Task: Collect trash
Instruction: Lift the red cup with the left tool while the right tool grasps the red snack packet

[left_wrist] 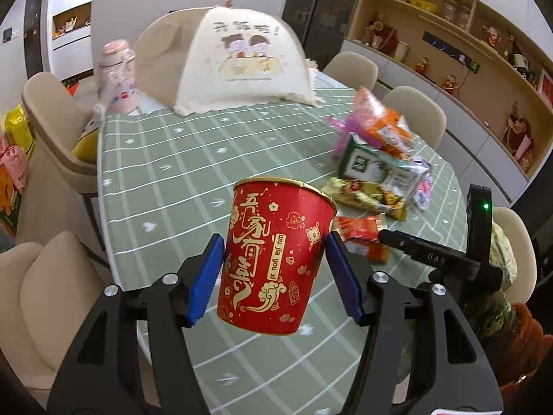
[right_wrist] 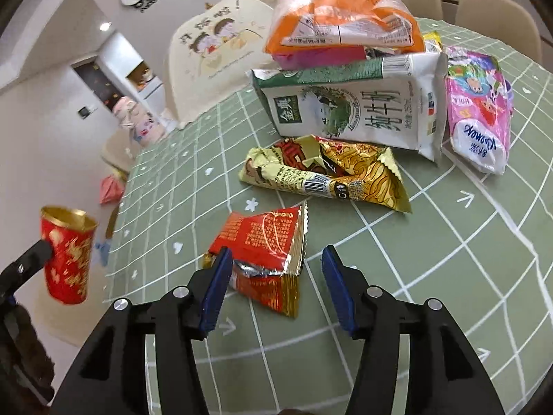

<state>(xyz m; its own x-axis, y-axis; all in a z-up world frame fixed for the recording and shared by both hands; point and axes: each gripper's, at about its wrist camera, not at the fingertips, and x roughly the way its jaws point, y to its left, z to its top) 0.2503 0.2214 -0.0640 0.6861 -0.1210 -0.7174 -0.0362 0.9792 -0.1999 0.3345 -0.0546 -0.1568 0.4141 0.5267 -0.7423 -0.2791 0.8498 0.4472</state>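
Observation:
My left gripper (left_wrist: 274,269) is shut on a red paper cup (left_wrist: 273,259) with gold print and holds it upright above the green table; the cup also shows in the right wrist view (right_wrist: 67,256). My right gripper (right_wrist: 273,280) is open, its jaws on either side of a crumpled red snack wrapper (right_wrist: 266,245) lying on the table. Beyond lie a gold wrapper (right_wrist: 328,173), a green-white milk carton (right_wrist: 349,107), an orange packet (right_wrist: 345,24) and a pink tissue pack (right_wrist: 478,107).
A green checked tablecloth (left_wrist: 172,173) covers the table. A cream mesh food cover (left_wrist: 231,58) and a pink bottle (left_wrist: 115,76) stand at the far end. Beige chairs (left_wrist: 52,131) ring the table. Shelves (left_wrist: 466,34) line the right wall.

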